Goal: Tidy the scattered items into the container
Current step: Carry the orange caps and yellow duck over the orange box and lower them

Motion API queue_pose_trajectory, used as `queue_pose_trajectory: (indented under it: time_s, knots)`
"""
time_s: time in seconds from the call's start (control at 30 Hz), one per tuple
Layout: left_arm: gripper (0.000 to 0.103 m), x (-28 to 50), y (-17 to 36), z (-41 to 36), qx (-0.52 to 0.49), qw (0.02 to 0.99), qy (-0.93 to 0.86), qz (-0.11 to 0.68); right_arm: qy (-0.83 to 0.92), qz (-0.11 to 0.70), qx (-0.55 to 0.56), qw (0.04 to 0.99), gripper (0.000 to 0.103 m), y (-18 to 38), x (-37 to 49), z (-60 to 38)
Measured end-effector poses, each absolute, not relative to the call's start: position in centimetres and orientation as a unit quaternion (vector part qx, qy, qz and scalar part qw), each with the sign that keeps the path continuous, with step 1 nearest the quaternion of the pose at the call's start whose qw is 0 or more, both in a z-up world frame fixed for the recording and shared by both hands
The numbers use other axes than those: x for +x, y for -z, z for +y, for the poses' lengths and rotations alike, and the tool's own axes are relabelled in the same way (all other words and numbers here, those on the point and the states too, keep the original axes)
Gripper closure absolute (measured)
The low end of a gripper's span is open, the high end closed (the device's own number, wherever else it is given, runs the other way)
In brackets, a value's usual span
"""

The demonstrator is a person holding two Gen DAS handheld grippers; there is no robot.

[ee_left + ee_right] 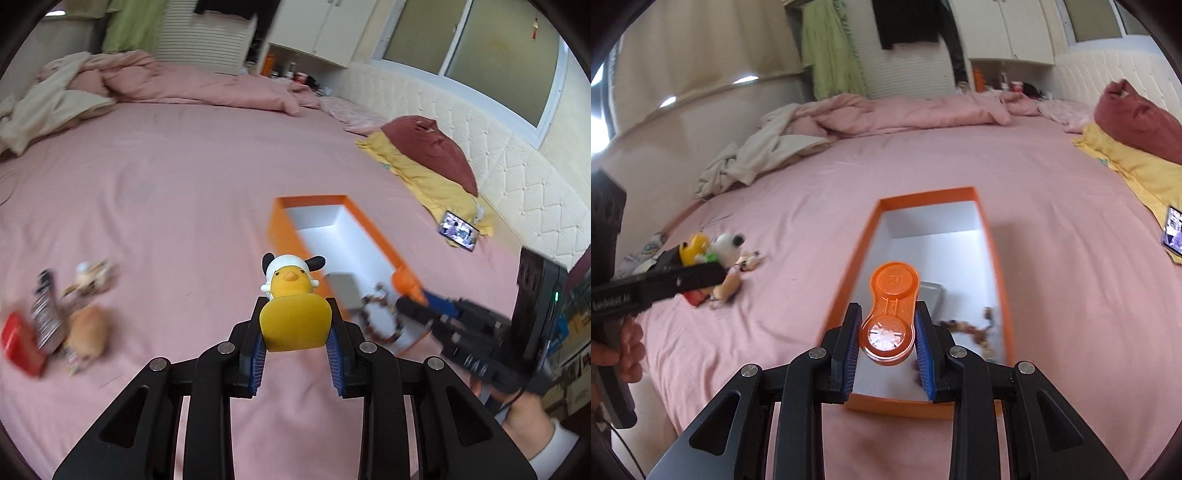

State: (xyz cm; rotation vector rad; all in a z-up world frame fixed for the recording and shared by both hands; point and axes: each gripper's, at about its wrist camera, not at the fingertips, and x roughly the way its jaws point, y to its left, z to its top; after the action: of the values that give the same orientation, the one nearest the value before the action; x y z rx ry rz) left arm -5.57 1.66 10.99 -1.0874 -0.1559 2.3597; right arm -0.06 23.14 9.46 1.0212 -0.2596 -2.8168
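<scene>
Pink bed sheet [166, 192] fills the room, and on it sits the long orange cardboard box with white inside [960, 236]. Your right gripper [888, 332] squeezes an orange plastic two-cup case with an R on its lid [892, 306], and it hangs over the near end of the box. Move it a bit forward — past the near wall — then go low before you let go, so the case does not bounce out. Aim for the bare white floor, not the grey flat thing [929, 291] or the brown bead loop [971, 330]. Your left gripper [295, 332] holds a yellow toy chick in a white hood with black ears [291, 295], just left of the box. Keep that arm away until the right one is clear. More small things [55, 321] wait on the sheet, far left.
</scene>
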Motion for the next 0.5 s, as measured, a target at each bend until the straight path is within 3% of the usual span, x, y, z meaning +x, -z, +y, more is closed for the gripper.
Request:
queue_pose_trajectory:
  time_s: [0.27, 0.5]
  knots:
    - [0.073, -13.4, -10.4, 9.2, -0.441, 0.257, -0.859, -0.046, 0.920, -0.063, 0.377, 0.090, 0.076, -7.6, -1.1, 23.8]
    - [0.073, -15.4, -8.1, 12.5, -0.470, 0.241, -0.849, -0.007, 0.924, -0.035, 0.371, 0.079, 0.076, -6.9, -0.9, 24.2]
